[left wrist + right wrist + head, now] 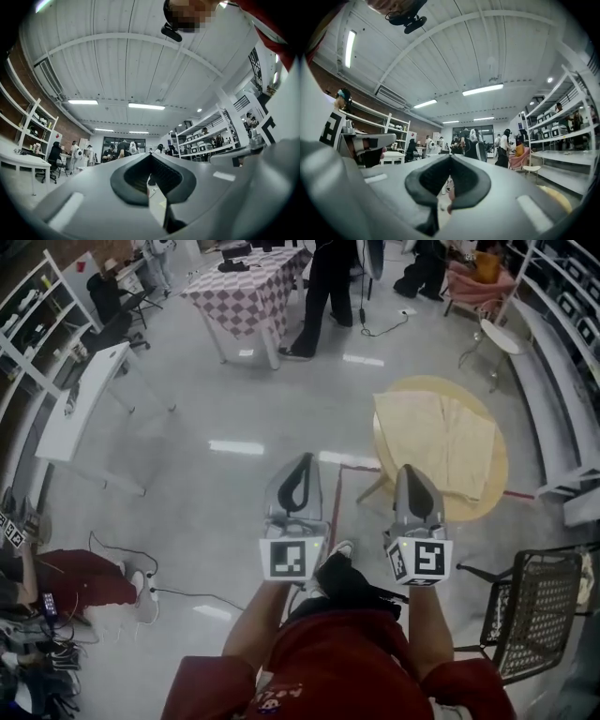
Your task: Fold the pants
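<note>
On the round table (496, 486) far right lay beige pants (441, 442), seemingly limp and light, probably best pinched at the corners, while the left gripper (304, 461) and right gripper (411, 472) were closed on nothing.

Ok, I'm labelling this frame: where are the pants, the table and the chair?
pants (436, 439), head view, middle of the cloth
table (436, 383), head view, bare far rim
chair (536, 604), head view, mesh seat
</note>
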`<state>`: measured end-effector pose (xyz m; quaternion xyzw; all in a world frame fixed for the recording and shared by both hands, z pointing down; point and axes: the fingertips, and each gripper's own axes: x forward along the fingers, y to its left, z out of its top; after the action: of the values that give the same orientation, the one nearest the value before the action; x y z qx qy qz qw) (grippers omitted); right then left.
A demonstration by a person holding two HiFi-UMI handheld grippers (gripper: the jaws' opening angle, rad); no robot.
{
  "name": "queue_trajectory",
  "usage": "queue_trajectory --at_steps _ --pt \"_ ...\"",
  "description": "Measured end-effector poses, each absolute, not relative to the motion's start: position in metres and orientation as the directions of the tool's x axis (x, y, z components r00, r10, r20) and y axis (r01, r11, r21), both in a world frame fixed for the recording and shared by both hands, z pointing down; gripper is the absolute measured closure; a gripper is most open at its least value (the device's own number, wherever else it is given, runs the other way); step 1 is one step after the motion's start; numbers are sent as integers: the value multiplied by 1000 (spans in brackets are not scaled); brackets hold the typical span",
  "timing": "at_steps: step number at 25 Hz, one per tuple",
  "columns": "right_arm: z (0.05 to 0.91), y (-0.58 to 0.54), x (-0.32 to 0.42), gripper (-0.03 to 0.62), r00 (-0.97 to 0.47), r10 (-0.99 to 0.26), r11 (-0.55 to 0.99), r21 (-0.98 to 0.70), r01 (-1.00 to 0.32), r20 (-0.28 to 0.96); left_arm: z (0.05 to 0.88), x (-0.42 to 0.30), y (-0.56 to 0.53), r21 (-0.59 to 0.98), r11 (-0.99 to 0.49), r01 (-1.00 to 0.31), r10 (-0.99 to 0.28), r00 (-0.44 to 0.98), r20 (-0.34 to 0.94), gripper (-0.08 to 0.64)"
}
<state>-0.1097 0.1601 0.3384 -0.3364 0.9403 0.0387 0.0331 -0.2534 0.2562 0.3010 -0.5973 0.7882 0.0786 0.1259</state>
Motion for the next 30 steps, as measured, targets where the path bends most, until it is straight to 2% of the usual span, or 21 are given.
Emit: queue_trajectory --at_steps 9,15,30 --pt "359 89 -137 592 -715 -695 715 31 -698 -81 316 -276 159 -39 142 -989 -953 -126 -275 554" --pt "361 20 -142 592 -625 -778 627 -18 -779 -69 317 -287 74 -55 13 -998 -969 1 -247 554" --pt "363 -78 -63 592 -309 -950 311 -30 -950 -49 316 -227 -83 -124 -365 -922 -893 385 -234 554"
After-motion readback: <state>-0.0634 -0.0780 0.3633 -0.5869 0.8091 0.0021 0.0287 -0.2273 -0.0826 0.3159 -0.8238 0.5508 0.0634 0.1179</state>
